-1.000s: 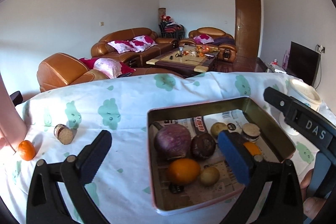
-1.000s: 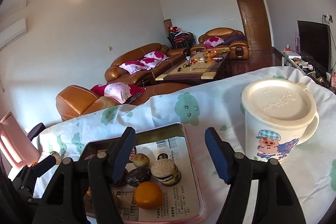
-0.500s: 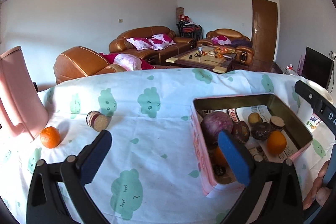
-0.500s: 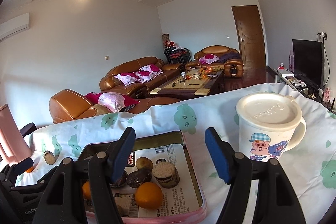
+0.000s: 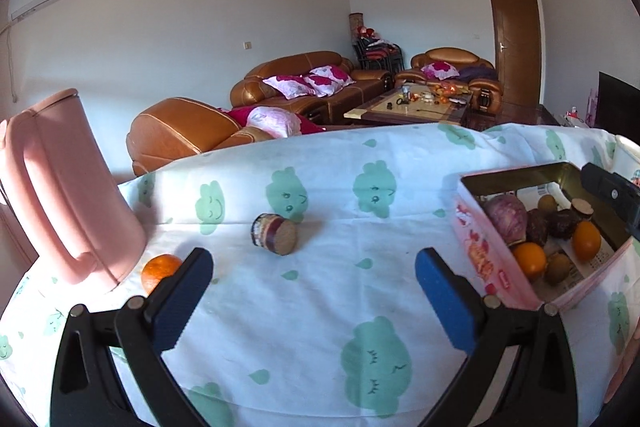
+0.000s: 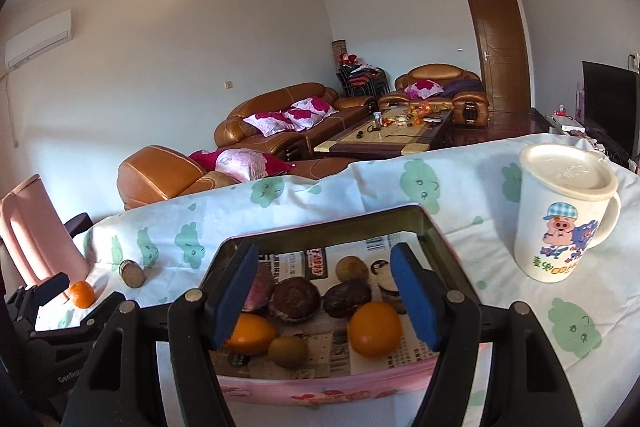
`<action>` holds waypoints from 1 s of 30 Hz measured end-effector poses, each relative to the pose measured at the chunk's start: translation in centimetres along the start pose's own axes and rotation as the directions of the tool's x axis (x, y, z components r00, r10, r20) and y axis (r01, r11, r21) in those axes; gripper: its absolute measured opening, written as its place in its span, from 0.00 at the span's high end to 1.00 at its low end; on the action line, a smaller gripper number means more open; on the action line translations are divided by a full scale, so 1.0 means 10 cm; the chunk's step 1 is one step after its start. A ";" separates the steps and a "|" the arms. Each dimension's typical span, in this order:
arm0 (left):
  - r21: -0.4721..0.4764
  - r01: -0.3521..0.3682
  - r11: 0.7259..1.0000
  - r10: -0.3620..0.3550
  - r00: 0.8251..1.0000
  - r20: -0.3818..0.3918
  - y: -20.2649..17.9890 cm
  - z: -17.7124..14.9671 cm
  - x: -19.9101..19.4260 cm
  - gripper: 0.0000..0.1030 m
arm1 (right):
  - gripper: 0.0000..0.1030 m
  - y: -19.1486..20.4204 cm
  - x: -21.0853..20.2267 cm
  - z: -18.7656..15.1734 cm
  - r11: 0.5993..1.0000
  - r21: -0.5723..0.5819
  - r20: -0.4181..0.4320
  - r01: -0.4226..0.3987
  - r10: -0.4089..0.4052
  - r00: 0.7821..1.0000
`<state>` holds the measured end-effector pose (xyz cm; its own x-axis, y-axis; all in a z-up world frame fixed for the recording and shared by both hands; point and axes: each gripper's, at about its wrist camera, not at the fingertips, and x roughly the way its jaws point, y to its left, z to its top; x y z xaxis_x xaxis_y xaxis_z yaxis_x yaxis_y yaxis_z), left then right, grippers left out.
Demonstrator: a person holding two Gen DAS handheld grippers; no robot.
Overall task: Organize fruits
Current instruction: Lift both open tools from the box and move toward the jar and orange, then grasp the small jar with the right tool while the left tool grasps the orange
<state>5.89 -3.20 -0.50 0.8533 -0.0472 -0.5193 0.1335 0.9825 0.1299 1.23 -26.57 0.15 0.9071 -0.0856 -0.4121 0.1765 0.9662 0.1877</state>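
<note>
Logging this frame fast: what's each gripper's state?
Left gripper: open, holding nothing.
Right gripper: open, holding nothing.

My left gripper (image 5: 312,285) hangs spread wide over the tablecloth (image 5: 320,307). A cut chunk (image 5: 274,233) lies mid-table, an orange (image 5: 159,269) touches the pink jug (image 5: 64,195) at the left edge, the tin (image 5: 480,263) sits right.

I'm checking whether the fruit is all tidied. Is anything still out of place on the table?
Yes. An orange lies loose beside the pink jug, and a cut purple piece lies on its side on the cloth, both outside the tin.
</note>
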 end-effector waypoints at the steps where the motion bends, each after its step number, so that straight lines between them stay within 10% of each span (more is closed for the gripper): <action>1: -0.008 -0.005 1.000 0.005 1.000 -0.006 0.07 0.00 0.02 0.00 | 0.32 0.06 0.01 -0.01 1.000 -0.002 -0.002 -0.012 0.012 1.000; 15: -0.184 -0.107 0.977 0.091 0.991 -0.096 1.07 -0.06 0.37 0.00 | 0.32 1.10 0.45 -0.10 0.979 -0.100 -0.106 -0.175 0.165 0.981; 30: -0.277 -0.233 0.932 0.153 0.947 -0.284 1.41 -0.21 0.70 0.02 | 0.38 2.12 1.34 -0.10 0.901 -0.194 -0.405 -0.388 0.287 0.868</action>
<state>12.70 10.73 -4.02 0.6852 0.1565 -0.7113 -0.2143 0.9767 0.0085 16.74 -7.04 -2.27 0.6835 0.3010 -0.6650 -0.2672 0.9510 0.1558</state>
